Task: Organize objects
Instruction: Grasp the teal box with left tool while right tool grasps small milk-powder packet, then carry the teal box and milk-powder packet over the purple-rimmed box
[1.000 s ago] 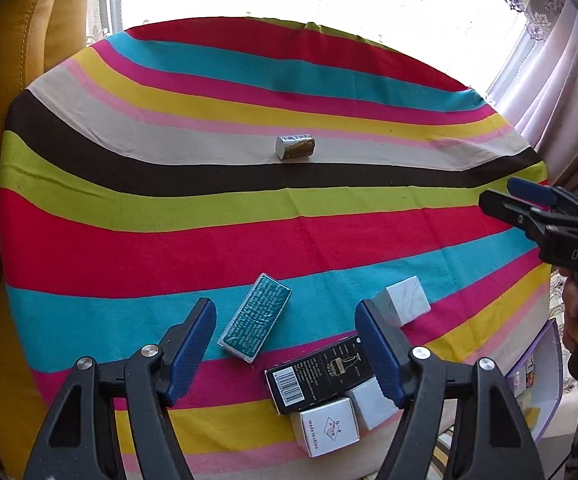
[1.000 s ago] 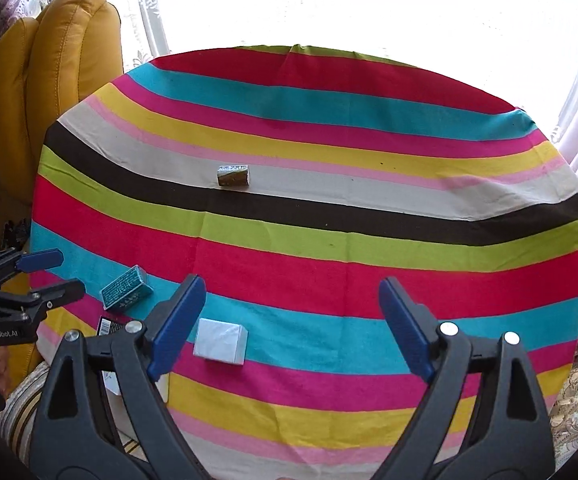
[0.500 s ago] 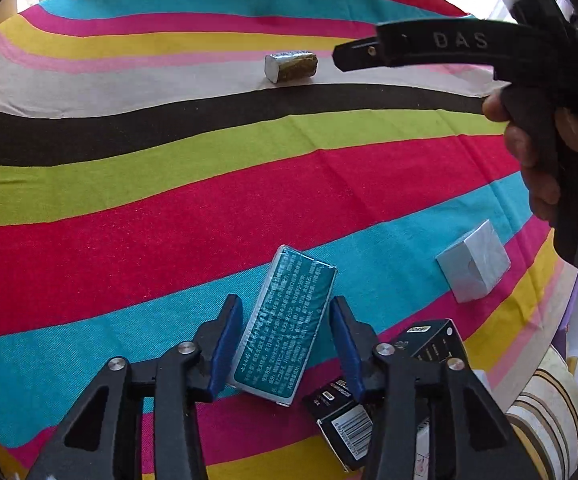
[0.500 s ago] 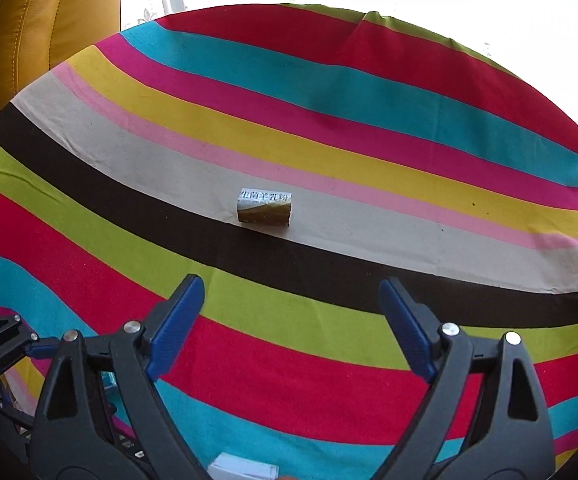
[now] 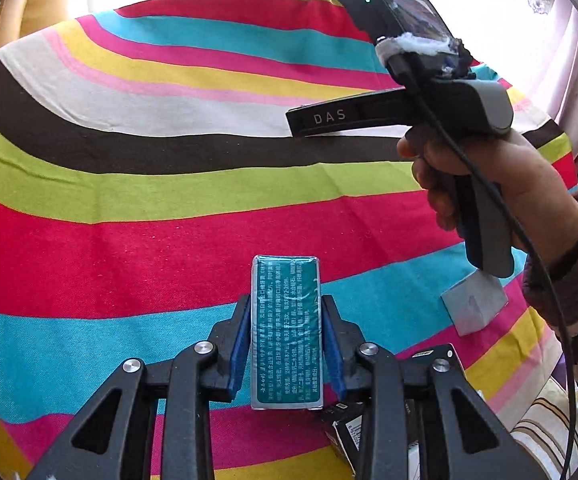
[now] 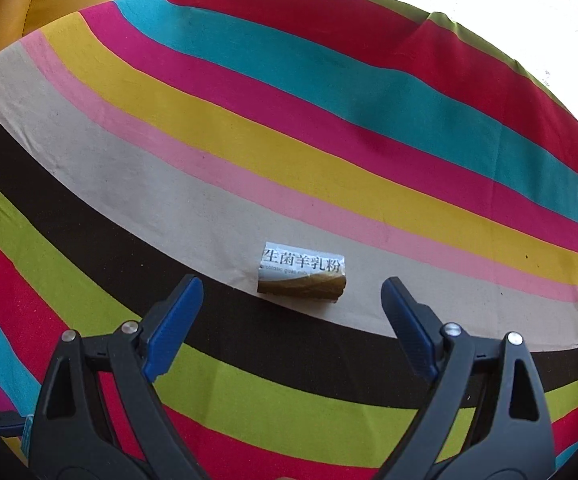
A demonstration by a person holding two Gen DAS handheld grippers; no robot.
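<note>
Jaws of the left gripper (image 5: 285, 344) are closed hard against the long sides of the teal box (image 5: 287, 332), the blue pads pressing its foil wrap, roughly half the box projecting ahead of the tips and its near end just behind them. Jaws of the right gripper (image 6: 292, 312) stand wide apart and hold nothing; the small gold packet (image 6: 302, 273) lies on the striped cloth (image 6: 249, 152) just ahead of the gap and between the two tips, not touched. Risks noted: the teal box is gripped on a glossy wrap, so it may slide or pivot between the pads when lifted. A black box (image 5: 347, 428) sits immediately right of and behind the left jaws, and a careless lift could drag it. The grey box (image 5: 473, 306) lies further right, below the person's hand (image 5: 485, 184). For the right side, the packet is short and low; closing too high would pinch nothing, while closing too low could gather cloth
</note>
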